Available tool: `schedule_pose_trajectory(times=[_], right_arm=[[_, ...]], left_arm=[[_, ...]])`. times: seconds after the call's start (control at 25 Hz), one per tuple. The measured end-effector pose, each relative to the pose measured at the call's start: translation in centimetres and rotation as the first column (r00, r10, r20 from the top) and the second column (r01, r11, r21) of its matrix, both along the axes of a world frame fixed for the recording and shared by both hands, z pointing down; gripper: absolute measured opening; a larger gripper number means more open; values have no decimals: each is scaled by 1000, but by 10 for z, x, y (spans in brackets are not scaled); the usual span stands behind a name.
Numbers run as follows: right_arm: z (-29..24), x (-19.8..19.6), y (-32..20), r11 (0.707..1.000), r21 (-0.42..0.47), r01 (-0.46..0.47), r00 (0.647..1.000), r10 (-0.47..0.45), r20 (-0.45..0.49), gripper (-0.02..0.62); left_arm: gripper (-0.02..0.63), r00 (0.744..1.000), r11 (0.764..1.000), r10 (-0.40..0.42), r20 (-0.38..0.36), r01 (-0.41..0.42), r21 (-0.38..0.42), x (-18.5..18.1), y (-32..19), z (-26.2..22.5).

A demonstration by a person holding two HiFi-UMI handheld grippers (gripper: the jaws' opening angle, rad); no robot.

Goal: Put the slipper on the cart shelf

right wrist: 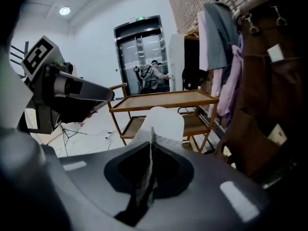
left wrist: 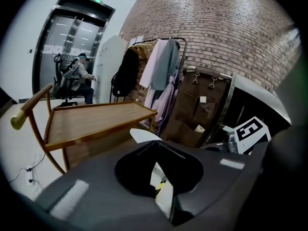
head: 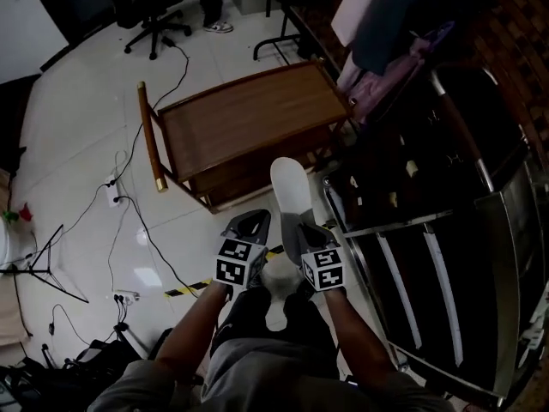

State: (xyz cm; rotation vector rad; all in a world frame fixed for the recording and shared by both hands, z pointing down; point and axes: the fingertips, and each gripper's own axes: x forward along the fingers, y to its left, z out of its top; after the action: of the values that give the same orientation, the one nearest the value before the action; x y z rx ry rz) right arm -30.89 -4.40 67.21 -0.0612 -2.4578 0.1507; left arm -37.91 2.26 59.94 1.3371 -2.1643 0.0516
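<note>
My right gripper (head: 296,230) is shut on the white slipper (head: 290,187). The slipper's heel edge is pinched between the jaws (right wrist: 151,143), and its sole (right wrist: 163,121) sticks up and forward towards the cart. The wooden cart (head: 249,114) stands just ahead on the floor, with a flat top shelf and a lower shelf (head: 244,183) beneath it. The slipper's toe hangs over the cart's near edge in the head view. My left gripper (head: 253,223) is close beside the right one, shut with nothing in it (left wrist: 154,143). The slipper's white tip (left wrist: 144,134) shows past its jaws.
To the right is a rack of hanging clothes (head: 386,24) and a dark metal-framed stand (head: 446,230). Cables (head: 129,196) trail over the white floor left of the cart. A tripod (head: 34,269) stands at far left and an office chair (head: 154,15) at the back. A person (right wrist: 154,76) sits by the far door.
</note>
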Motion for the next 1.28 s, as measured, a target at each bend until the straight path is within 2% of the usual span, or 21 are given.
schedule_pose_trajectory(times=[0.2,0.48,0.68,0.84,0.96,1.08,1.28], right_arm=[[-58,63,-37,996,32,-80,994,77,81,9],[-133,151,-64,986,45,-160,967,147,209,9],[-169,220,-84,970,49,-239,936,217,277,9],[-173,280,-97,945,59,-320,915,293,276,9],[-172,325,-109,912,59,-406,885,376,275,9],[-170,374,-127,862,63,-504,839,470,274,9],[-174,455,-163,755,89,-650,744,609,275,9]], left_arm=[[8,995,995,99,24,-99,16,50,-41,-31],[8,987,987,150,61,-153,46,125,-77,-71],[8,959,960,270,83,-275,52,196,-115,-91],[8,919,919,382,98,-389,62,255,-145,-100],[8,881,881,462,100,-469,62,297,-168,-101],[8,833,832,543,101,-551,64,340,-190,-100],[8,747,746,658,98,-664,58,407,-220,-101]])
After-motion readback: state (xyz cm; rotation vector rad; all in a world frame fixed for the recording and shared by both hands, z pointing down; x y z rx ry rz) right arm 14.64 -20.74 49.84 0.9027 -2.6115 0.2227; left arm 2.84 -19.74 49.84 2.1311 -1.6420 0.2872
